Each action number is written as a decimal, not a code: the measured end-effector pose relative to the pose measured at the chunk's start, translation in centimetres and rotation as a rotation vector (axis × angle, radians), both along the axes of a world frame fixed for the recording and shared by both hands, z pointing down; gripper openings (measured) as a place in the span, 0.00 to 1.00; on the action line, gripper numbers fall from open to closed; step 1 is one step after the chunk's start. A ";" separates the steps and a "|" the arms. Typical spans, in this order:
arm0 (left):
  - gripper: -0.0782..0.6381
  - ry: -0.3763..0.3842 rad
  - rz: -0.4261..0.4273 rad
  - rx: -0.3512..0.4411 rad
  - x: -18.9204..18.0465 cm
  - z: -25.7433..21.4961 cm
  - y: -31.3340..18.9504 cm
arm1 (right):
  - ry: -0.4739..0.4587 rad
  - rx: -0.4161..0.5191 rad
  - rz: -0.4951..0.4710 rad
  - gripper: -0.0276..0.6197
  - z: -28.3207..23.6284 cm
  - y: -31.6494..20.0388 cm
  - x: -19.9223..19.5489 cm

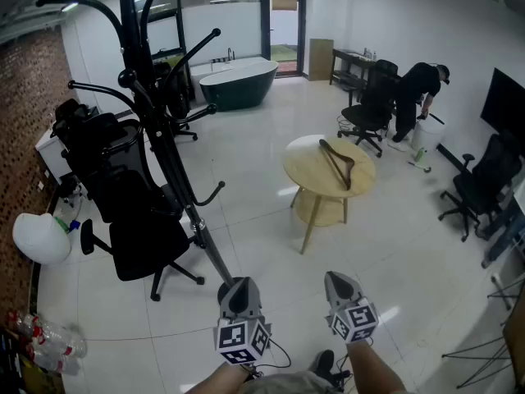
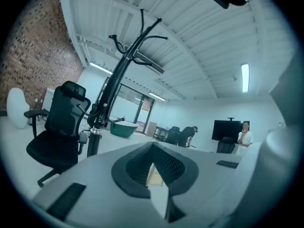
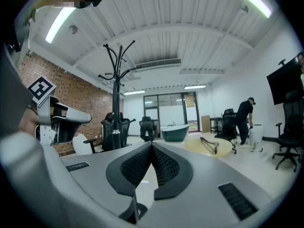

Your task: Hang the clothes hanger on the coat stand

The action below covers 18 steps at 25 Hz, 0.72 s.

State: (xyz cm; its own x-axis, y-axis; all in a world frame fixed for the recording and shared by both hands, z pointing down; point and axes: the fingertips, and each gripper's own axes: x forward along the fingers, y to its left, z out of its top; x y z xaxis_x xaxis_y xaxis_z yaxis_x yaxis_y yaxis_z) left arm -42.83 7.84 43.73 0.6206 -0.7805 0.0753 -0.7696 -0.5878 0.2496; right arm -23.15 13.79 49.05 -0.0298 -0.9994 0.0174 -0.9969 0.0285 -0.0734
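A dark wooden clothes hanger (image 1: 337, 162) lies flat on a round light-wood table (image 1: 305, 164) in the middle of the room. The tall black coat stand (image 1: 156, 130) rises at the left, its foot close in front of my left gripper (image 1: 238, 286). Both grippers are held low and level near me, far short of the table. My left gripper (image 2: 153, 145) is shut with nothing in it. My right gripper (image 1: 340, 281) (image 3: 151, 145) is shut too, also empty, and points toward the hanger (image 3: 209, 144) and the coat stand (image 3: 115, 99).
Black office chairs (image 1: 135, 220) crowd the coat stand's left side. A dark green bathtub (image 1: 238, 82) stands at the back. A person (image 1: 414, 97) bends over at the back right beside another chair (image 1: 367, 109). More chairs (image 1: 480, 183) and a screen line the right wall.
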 end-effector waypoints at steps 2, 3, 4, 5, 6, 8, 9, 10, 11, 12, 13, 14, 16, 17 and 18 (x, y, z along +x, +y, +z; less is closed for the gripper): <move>0.13 -0.020 -0.012 0.022 5.0 -0.5 0.5 | 0.070 0.043 0.006 0.04 -2.2 0.0 4.5; 0.13 -0.030 -0.020 0.033 8.3 -0.6 0.9 | 0.103 0.060 0.007 0.04 -3.1 0.2 7.4; 0.13 -0.039 -0.030 0.043 12.3 -0.6 1.5 | 0.137 0.074 0.005 0.04 -3.9 0.4 11.1; 0.13 -0.048 -0.039 0.051 17.0 -0.5 2.2 | 0.167 0.085 0.003 0.04 -4.7 0.8 15.6; 0.13 -0.056 -0.046 0.060 22.4 -0.5 3.0 | 0.189 0.096 0.001 0.04 -5.4 1.3 20.7; 0.13 -0.073 -0.051 0.079 34.6 -0.5 4.6 | 0.207 0.113 0.002 0.04 -6.5 2.3 32.5; 0.13 -0.080 -0.047 0.088 41.3 -0.7 5.2 | 0.209 0.118 0.006 0.05 -7.0 2.5 38.9; 0.13 -0.086 -0.038 0.098 47.8 -0.8 5.4 | 0.208 0.121 0.012 0.05 -7.1 2.4 45.2; 0.15 -0.092 -0.026 0.108 53.6 -0.9 5.1 | 0.208 0.121 0.018 0.05 -7.0 1.8 50.8; 0.16 -0.097 -0.014 0.116 58.4 -0.8 4.4 | 0.211 0.118 0.025 0.05 -6.7 0.9 55.2; 0.16 -0.101 -0.002 0.122 62.1 -0.6 3.2 | 0.216 0.113 0.032 0.05 -6.5 -0.5 58.5; 0.16 -0.104 0.008 0.126 64.9 -0.3 1.6 | 0.223 0.106 0.039 0.05 -6.3 -2.3 61.0; 0.17 -0.104 0.018 0.130 68.9 0.6 -3.0 | 0.234 0.094 0.053 0.05 -5.6 -7.1 64.7; 0.17 -0.103 0.022 0.132 70.4 1.1 -5.8 | 0.239 0.086 0.060 0.05 -5.0 -10.0 66.2; 0.17 -0.101 0.026 0.132 71.6 1.8 -8.9 | 0.245 0.077 0.067 0.05 -4.2 -13.0 67.4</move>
State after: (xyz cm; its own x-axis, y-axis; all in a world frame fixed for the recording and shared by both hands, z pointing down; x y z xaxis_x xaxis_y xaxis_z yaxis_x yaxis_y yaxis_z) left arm 28.81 -1.05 45.50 0.6352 -0.7715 0.0361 -0.7709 -0.6304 0.0909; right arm 44.22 0.78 44.83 0.0318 -0.9977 -0.0599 -0.9845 -0.0416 0.1704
